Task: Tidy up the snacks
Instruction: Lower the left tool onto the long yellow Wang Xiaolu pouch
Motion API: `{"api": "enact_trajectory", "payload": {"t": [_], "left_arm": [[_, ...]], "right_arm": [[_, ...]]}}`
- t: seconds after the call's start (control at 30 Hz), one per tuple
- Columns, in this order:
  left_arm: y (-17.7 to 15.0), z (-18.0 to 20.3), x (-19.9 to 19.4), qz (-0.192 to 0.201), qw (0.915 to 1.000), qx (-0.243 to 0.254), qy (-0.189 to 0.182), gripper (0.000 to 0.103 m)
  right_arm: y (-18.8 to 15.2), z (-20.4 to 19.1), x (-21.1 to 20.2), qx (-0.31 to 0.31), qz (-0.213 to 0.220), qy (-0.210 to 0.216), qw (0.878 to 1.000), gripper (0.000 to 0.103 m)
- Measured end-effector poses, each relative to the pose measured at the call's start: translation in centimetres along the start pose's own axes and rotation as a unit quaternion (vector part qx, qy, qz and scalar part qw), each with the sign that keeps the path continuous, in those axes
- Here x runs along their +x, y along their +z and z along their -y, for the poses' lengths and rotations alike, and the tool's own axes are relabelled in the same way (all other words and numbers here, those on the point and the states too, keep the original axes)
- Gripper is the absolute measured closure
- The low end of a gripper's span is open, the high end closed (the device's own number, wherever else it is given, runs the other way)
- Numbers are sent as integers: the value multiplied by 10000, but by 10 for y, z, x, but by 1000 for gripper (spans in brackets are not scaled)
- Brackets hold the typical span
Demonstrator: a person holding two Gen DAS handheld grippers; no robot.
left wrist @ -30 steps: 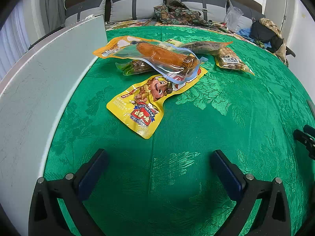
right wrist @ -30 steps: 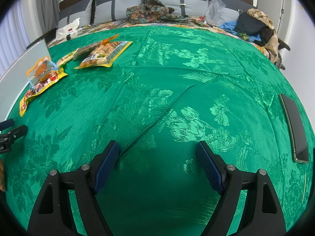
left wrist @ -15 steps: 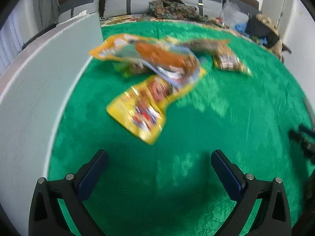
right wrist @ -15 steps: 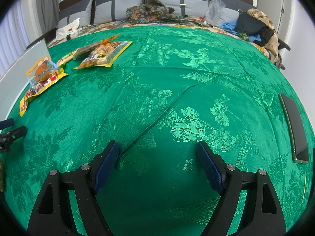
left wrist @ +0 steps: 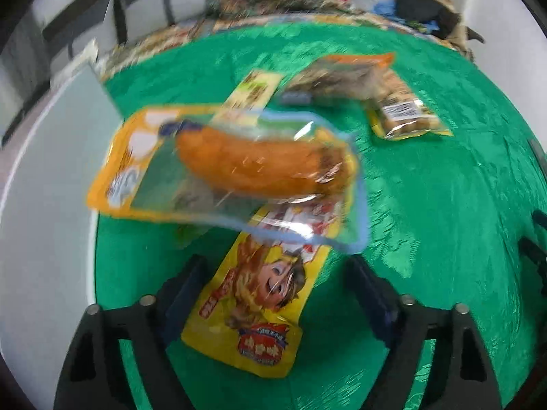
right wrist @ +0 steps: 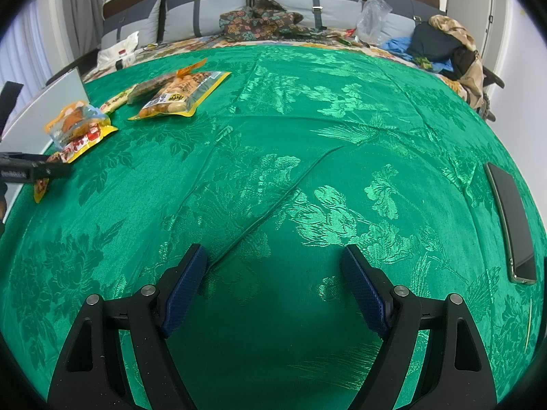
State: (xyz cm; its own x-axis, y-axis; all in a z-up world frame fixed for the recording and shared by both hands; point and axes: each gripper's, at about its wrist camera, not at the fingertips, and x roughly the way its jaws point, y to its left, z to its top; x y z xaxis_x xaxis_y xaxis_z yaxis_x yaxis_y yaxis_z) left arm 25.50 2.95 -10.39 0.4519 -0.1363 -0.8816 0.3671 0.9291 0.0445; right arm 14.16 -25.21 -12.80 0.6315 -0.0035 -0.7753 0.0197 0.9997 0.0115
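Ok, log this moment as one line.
left gripper: fingers closing, straddling yellow cartoon-printed snack pouch, not pressing | right gripper: open, empty, over green patterned cloth

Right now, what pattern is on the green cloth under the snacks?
The green cloth has a woven, shiny floral and leaf pattern; the right wrist view shows it best.

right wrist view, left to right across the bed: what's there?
White board → left gripper over the yellow cartoon snack pack → yellow-edged pack of brown pieces → bare green cloth → phone.
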Motion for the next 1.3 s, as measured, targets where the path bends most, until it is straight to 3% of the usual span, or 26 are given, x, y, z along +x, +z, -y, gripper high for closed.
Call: {"api": "enact_trajectory", "payload": {"t": [0.03, 0.1, 0.2, 0.53, 0.57, 0.6, 0.63, 0.67, 0.73, 0.87, 1.03, 1.3], "left_arm": [[-1, 0, -2, 22, 10000, -45, -77, 48], [-3, 1, -5, -31, 9997, -130, -195, 56], [-18, 11, -15, -52, 10000, -51, -25, 57], [-111, 29, -66, -333, 9982, -427, -266, 56], [-115, 30, -70, -282, 9982, -436, -300, 52], [-118, 32, -72, -237, 9980, -441, -386, 35], [-117, 33, -72, -202, 9979, -455, -415, 12], [-115, 34, -71, -137, 9981, -476, -369, 6], [-112, 35, -72, 26, 9983, -492, -306, 4], [-106, 33, -53, -99, 9978, -603, -253, 4], [-106, 25, -49, 112, 9969, -778, 31, 4], [-111, 3, -47, 271, 9893, -1354, 464, 2]], "right_arm": [[0, 1, 0, 1, 0, 1, 10000, 19], [0, 0, 0, 1, 0, 1, 10000, 19], [0, 0, 0, 2, 0, 2, 10000, 19], [0, 0, 0, 0, 1, -3, 10000, 19], [0, 0, 0, 1, 1, -2, 10000, 19], [0, 0, 0, 0, 1, -3, 10000, 19], [0, 0, 0, 0, 1, -4, 10000, 19], [0, 0, 0, 1, 1, -2, 10000, 19], [0, 0, 0, 2, 2, -2, 10000, 19], [0, 0, 0, 1, 2, -3, 10000, 19], [0, 0, 0, 1, 2, -3, 10000, 19], [0, 0, 0, 2, 2, -4, 10000, 19]]}}
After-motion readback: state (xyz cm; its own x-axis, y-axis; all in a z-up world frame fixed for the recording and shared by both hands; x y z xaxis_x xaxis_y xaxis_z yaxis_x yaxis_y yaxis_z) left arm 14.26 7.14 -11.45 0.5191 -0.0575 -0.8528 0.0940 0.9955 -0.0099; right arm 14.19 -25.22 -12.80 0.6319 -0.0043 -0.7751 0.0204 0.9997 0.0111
